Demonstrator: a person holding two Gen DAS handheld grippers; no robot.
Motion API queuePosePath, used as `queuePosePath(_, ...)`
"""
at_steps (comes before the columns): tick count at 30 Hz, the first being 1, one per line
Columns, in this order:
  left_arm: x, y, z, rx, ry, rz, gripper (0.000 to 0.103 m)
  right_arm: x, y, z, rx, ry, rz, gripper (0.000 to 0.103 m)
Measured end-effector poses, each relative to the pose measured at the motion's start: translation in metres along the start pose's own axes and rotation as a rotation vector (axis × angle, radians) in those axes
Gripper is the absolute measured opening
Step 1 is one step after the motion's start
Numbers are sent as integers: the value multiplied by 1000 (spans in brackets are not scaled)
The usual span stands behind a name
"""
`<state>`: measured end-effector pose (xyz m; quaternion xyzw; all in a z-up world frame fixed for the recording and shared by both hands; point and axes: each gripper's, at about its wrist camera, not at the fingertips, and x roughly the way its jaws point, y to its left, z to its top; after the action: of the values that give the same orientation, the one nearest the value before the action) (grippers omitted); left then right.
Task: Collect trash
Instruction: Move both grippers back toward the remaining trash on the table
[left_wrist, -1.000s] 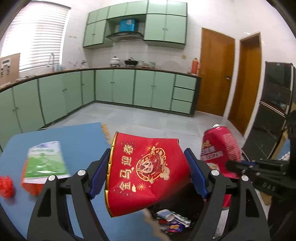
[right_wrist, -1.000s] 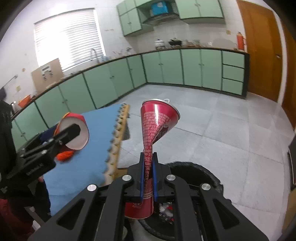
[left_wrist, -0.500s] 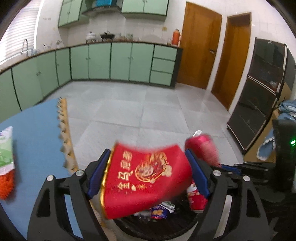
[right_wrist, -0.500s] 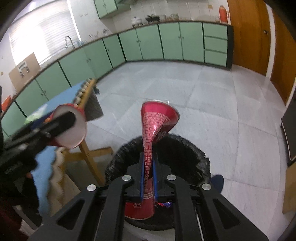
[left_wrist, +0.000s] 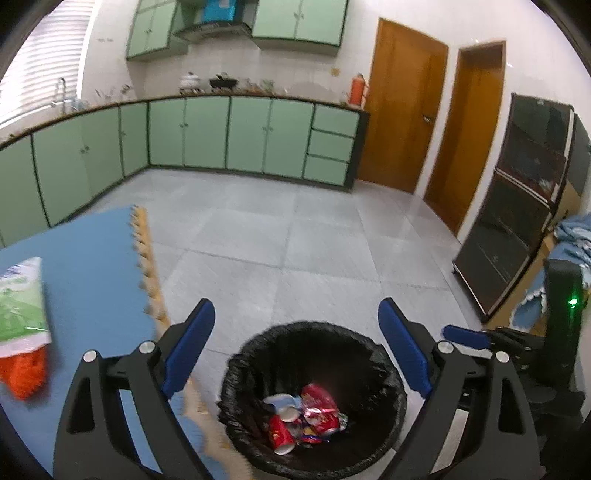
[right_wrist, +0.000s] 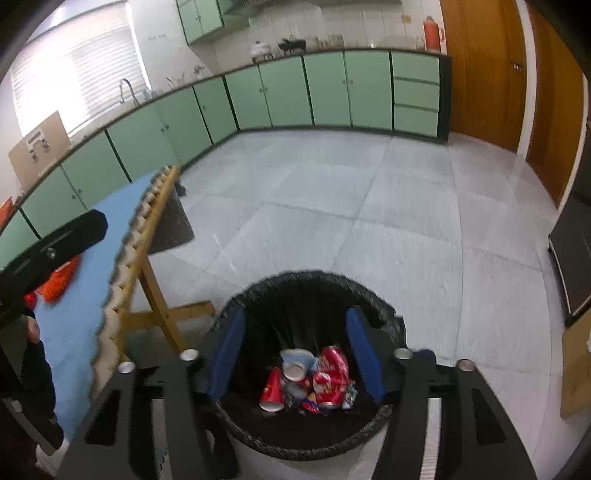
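Trash, a crushed red drink can (right_wrist: 330, 376) and red paper cup (right_wrist: 271, 389), lay inside the black-lined round bin (left_wrist: 314, 332). Your left hand-held gripper (left_wrist: 295, 350) and right hand-held gripper (right_wrist: 295, 354) were opening, empty, above it. Judged next: fetch the green-and-white packet (left_wrist: 20, 302) from the blue tabletop (left_wrist: 92, 251).

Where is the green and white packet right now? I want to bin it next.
In the left wrist view, the green and white packet lies at far left on the blue table, atop something orange.

floor (left_wrist: 295, 236): grey tiles | cabinets (left_wrist: 207, 136): green | doors (left_wrist: 402, 114): 2, wooden | window (right_wrist: 77, 81): bright, blinds
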<state>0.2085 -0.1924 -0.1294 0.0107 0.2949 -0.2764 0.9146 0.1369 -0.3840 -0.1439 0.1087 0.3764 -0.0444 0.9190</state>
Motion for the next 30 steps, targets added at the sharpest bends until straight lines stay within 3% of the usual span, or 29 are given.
queuePosePath(5,-40,28,9,-26,-76,82,89,-27,31,14,-26,-98,25,97)
queuePosePath(15,-117,116,1,-84,-166,369,90,-33,115,32,-83,-187,176,97)
queuePosePath(24,-163,200,-16,-177,-181,602,90,-9,213,35,-217,-240,277,97)
queuePosePath(30,-185,245,-35,-218,-164,713,90,13,259,30,-253,-253,300,97)
